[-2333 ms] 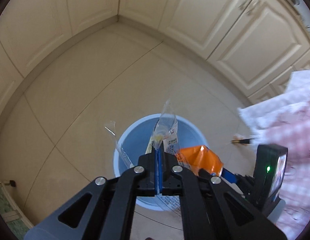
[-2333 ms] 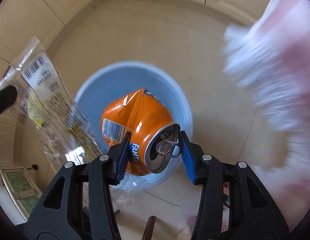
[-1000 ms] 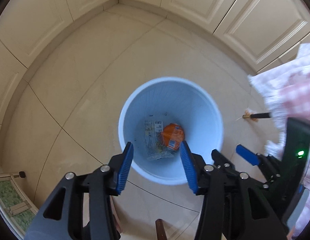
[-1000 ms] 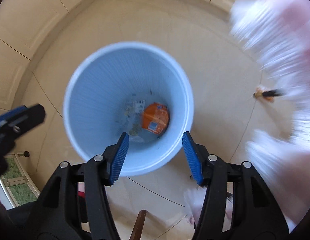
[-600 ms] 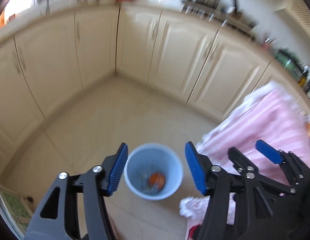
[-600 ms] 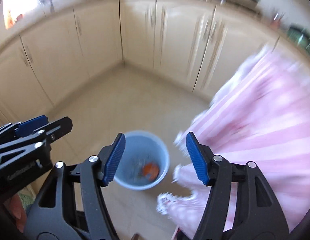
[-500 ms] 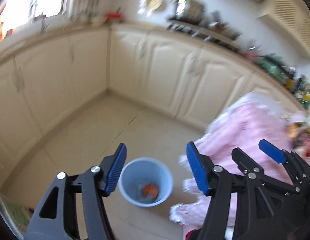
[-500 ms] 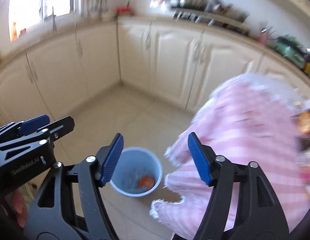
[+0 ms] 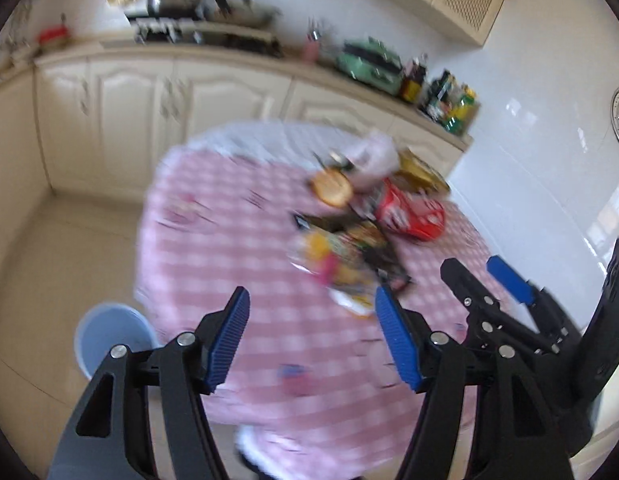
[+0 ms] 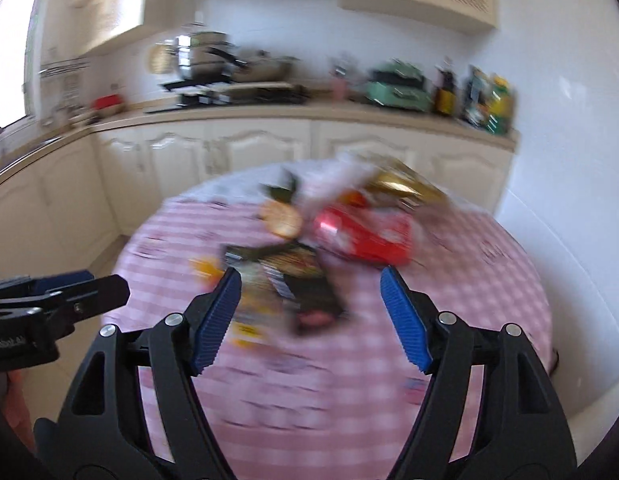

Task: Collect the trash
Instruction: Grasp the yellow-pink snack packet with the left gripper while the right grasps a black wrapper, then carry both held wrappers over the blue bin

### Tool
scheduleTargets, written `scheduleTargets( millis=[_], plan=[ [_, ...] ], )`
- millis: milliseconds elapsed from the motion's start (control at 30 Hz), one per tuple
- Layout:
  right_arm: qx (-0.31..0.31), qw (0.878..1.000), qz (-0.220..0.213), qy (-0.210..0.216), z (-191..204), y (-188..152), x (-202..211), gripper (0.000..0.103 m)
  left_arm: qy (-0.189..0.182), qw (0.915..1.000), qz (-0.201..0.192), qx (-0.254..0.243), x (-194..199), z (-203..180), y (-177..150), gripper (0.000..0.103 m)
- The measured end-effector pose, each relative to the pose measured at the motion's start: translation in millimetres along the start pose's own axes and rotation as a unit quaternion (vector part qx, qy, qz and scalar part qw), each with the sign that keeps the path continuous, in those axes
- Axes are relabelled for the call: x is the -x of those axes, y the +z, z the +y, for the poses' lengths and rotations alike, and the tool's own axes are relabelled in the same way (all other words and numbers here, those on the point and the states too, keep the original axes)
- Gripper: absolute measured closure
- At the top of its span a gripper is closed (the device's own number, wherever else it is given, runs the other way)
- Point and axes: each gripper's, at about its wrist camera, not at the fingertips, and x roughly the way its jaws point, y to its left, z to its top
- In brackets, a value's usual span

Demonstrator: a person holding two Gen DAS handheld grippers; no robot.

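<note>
Left gripper (image 9: 311, 316) up over the table, blue pads (image 9: 229, 342) spread wide and nothing between them; its jaws have just been opening. Right gripper (image 10: 311, 298) the same story: pads (image 10: 405, 316) well apart, jaws just been opening, empty, pointed down at the trash heap. In the left view the right gripper shows at the right edge of the frame; in the right view the left one pokes in at the left edge.

The table (image 9: 213, 240) fills the middle of both frames, round, under a pink checked cloth. Everything is smeared with motion blur. The trash (image 9: 349, 260) sits in a loose pile at upper right of centre in the left view: a red wrapper (image 9: 409, 216), a round orange piece (image 9: 332, 188) just left of it, a dark packet (image 10: 305, 284) with yellow bits in front, something gold (image 10: 401, 186) behind. What each is exactly, the blur hides.

The blue bin (image 9: 109, 336) stands on the floor at lower left of the left view, beside the cloth's edge, partly behind the left finger. Its inside does not show. Cream cabinets (image 10: 229, 152) and a cluttered counter (image 10: 309, 108) run across the top.
</note>
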Motion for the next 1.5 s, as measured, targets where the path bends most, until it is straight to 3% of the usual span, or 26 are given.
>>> scheduleTargets(
  millis=[167,433,467,500,533,600,900,1133,1167,1200,1233,1367,1433,1500],
  plan=[
    [-0.028,0.999,0.023,-0.001,-32,-11,-7,0.031,-0.002,0.9993,0.032,0.021,-45,-14,7,0.039],
    [-0.045,0.997,0.05,0.021,-47,-14,-27,0.03,0.057,0.9952,0.07,0.037,-93,-11,19,0.039],
    [-0.048,0.997,0.055,0.026,-48,-13,-31,0.03,0.064,0.9951,0.067,0.035,-94,-11,20,0.042],
    [-0.048,0.997,0.06,0.027,-48,-13,-34,0.03,0.069,0.9947,0.069,0.034,-95,-11,21,0.054],
    [-0.047,0.997,0.063,0.028,-48,-14,-36,0.03,0.07,0.9946,0.069,0.033,-95,-10,22,0.057],
    [-0.048,0.996,0.07,0.036,-46,-13,-41,0.03,0.055,0.9954,0.069,0.037,-94,-7,22,0.076],
    [-0.008,0.992,0.099,0.072,-16,-1,-66,0.03,0.034,0.998,0.047,0.025,-55,4,16,0.08],
    [0.018,0.984,0.148,0.097,9,3,-97,0.03,0.049,0.9979,0.033,0.026,-37,22,18,0.081],
    [0.014,0.982,0.156,0.106,10,2,-101,0.032,0.047,0.998,0.032,0.028,-35,24,18,0.081],
    [0.019,0.981,0.163,0.104,12,1,-103,0.046,0.046,0.998,0.031,0.03,-34,26,18,0.081],
    [0.024,0.981,0.165,0.097,14,1,-104,0.053,0.045,0.9981,0.03,0.03,-32,28,19,0.081],
    [0.047,0.983,0.153,0.084,20,-2,-97,0.063,0.037,0.9984,0.028,0.033,-27,34,18,0.081],
    [0.044,0.986,0.139,0.083,20,-4,-87,0.08,0.032,0.9986,0.025,0.035,-23,37,17,0.081],
    [0.04,0.988,0.128,0.08,22,-5,-79,0.088,0.023,0.9988,0.023,0.037,-18,40,17,0.081]
  ],
)
